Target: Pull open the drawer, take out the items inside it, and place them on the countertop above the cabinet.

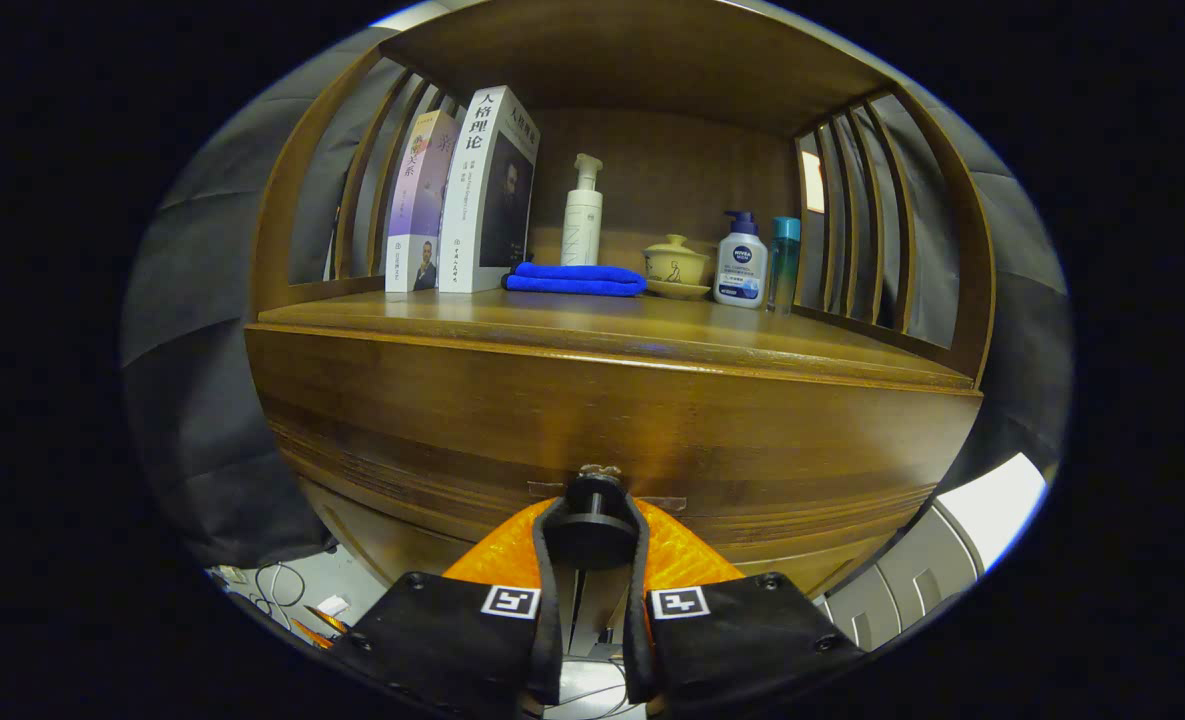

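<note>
now hand-held gripper [592, 520] clamps one drawer knob [592, 512]; two books [462, 195], three bottles [742, 258].

the drawer [612, 430] front hides whatever lies inside. the gripper [592, 530] fingers cover the sides of the round knob [592, 520], so their press on it cannot be told.

Two books [462, 200], three bottles [582, 212], one towel [574, 279].

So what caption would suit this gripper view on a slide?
Gripper closed around the round dark drawer knob of a brown wooden cabinet, drawer still shut; books, bottles and a folded blue cloth sit on the countertop.
</note>
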### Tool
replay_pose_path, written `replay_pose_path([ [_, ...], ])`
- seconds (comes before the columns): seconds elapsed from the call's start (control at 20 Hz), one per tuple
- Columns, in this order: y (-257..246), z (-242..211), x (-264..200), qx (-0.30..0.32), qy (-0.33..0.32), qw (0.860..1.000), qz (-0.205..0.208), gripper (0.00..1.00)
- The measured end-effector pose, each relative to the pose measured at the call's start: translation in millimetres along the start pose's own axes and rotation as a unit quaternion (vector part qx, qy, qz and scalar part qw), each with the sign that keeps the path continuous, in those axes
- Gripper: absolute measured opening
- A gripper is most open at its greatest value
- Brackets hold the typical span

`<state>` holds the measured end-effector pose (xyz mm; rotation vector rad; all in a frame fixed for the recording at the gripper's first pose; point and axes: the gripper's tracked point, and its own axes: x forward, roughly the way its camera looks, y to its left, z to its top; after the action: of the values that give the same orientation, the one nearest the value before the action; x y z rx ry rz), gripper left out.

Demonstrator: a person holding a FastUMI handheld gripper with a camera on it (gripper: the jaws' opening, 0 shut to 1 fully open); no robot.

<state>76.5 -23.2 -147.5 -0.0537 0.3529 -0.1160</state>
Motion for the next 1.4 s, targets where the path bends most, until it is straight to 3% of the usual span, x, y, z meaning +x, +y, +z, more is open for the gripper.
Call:
replay_pose_path([
  [0.35,1.1,-6.8,-16.0,0.005,0.01,1.0,0.006,0.27],
  [1.4,10.4,-44.5,-128.2,0.012,-0.015,1.0,0.023,0.26],
])
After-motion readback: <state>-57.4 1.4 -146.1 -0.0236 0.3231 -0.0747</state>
